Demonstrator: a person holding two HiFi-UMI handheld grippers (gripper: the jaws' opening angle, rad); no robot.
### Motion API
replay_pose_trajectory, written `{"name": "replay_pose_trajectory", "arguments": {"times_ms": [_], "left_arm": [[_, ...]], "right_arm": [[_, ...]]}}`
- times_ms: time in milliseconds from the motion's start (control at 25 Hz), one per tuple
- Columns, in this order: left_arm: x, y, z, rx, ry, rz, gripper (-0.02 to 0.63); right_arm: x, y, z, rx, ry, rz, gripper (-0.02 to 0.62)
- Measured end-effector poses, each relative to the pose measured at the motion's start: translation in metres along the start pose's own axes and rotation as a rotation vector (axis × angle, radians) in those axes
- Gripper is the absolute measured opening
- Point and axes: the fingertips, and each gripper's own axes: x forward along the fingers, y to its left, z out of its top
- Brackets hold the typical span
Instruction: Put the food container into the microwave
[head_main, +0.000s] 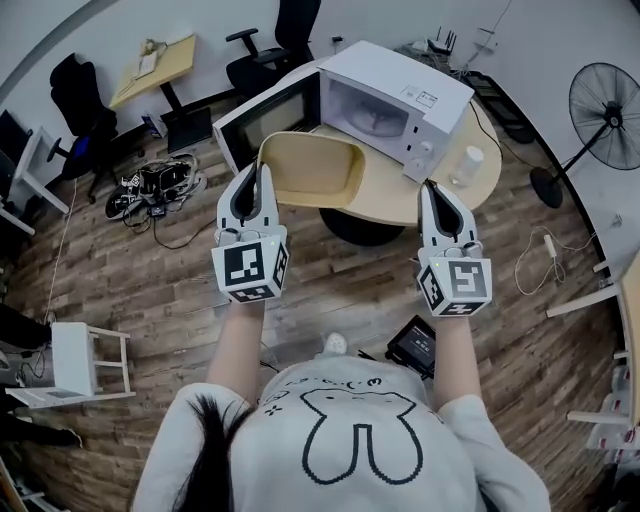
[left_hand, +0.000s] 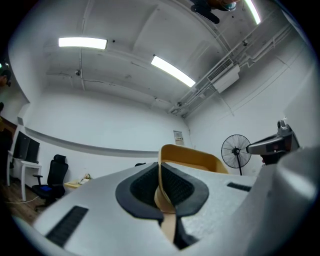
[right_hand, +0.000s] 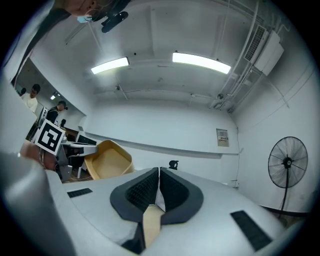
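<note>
Two units held: left hand-held gripper (head_main: 256, 180) and right hand-held gripper (head_main: 431, 188), one per hand, centre of the head view.
Left hand-held gripper: jaws clamped on the left rim of the food container (head_main: 312, 168); the rim runs edge-on between the pads (left_hand: 176, 187).
Right hand-held gripper: jaws together, nothing between them; right of the container, apart from it.
Food container: tan, shallow, held in the air, tilted, just before the open microwave, upper centre of the frame.
Microwave (head_main: 395, 95): white, on the round tabletop (head_main: 482, 185); door (head_main: 265, 118) swung open to the left.
Fan (head_main: 608, 100): upper right, on the wooden floor.
</note>
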Motion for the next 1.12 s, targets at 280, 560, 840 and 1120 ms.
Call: {"name": "replay_pose_trajectory", "arguments": {"times_ms": [280,560,840,1120], "left_arm": [[0.061,-0.013,-0.017,0.002,0.015,-0.025,0.018],[0.091,-0.022,-0.041,-0.005,0.051,-0.043,0.018],[0.124,-0.031,-0.059,-0.027,0.072,-0.116,0.018],[0.175,-0.027,-0.083,-0.052,0.096,-0.213,0.018]], "right_arm": [[0.043,-0.039,-0.013,0.01,0.002,-0.019,0.034],[0.06,-0.053,-0.036,0.019,0.036,-0.023,0.034],[0.068,-0.065,-0.039,0.016,0.039,-0.089,0.034],[0.097,-0.074,-0.049,0.02,0.062,-0.188,0.034]]}}
